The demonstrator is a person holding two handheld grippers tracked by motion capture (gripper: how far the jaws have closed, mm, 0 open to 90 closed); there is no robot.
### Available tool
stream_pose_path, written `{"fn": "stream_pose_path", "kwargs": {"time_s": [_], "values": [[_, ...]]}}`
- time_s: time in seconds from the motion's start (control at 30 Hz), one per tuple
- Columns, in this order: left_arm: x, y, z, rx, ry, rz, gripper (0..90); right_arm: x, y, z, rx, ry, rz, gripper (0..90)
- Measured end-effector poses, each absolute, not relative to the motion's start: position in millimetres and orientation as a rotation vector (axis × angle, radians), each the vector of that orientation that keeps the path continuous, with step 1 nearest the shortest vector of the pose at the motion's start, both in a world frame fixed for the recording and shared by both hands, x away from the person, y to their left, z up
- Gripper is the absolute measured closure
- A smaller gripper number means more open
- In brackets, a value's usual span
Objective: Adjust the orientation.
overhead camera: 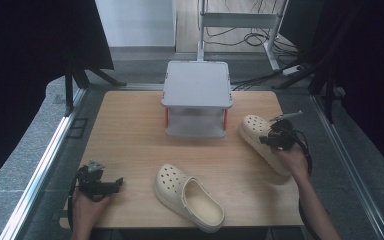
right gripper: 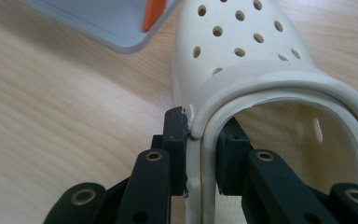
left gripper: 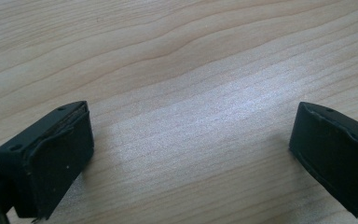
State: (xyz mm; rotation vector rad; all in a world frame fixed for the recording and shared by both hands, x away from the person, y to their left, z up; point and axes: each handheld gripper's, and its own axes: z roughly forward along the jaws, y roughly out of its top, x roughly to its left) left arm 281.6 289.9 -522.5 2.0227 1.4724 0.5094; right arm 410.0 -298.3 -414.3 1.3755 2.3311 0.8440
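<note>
The cream clog (right gripper: 261, 70) sits at the table's (overhead camera: 130, 130) right edge, beside the grey shelf stand (overhead camera: 196, 90), and our right gripper (right gripper: 203, 140) is clamped on its side wall. We judge the grasp made; next comes a steady lift toward the stand. Our left gripper (left gripper: 191, 154) rests released, apart from the second clog (overhead camera: 187, 195)
</note>
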Motion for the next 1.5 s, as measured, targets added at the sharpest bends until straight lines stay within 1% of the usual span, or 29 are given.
{"fn": "stream_pose_path", "kwargs": {"time_s": [0.17,0.37,0.73,0.93,1.17,1.5], "values": [[282,290,-523,2.022,1.474,0.510,0.0,390,-291,-401,1.344,2.344,0.885,76.8],[282,290,-523,2.021,1.474,0.510,0.0,370,-271,-391,1.288,2.374,0.893,76.8],[282,290,-522,2.023,1.475,0.508,0.0,342,-216,-385,1.172,2.472,0.953,76.6],[282,290,-522,2.022,1.475,0.509,0.0,332,-179,-391,1.108,2.539,0.968,76.6],[282,290,-522,2.023,1.475,0.508,0.0,326,-144,-406,1.058,2.582,0.937,76.7],[281,290,-522,2.023,1.475,0.509,0.0,318,-118,-429,1.043,2.633,0.919,76.7]]}}
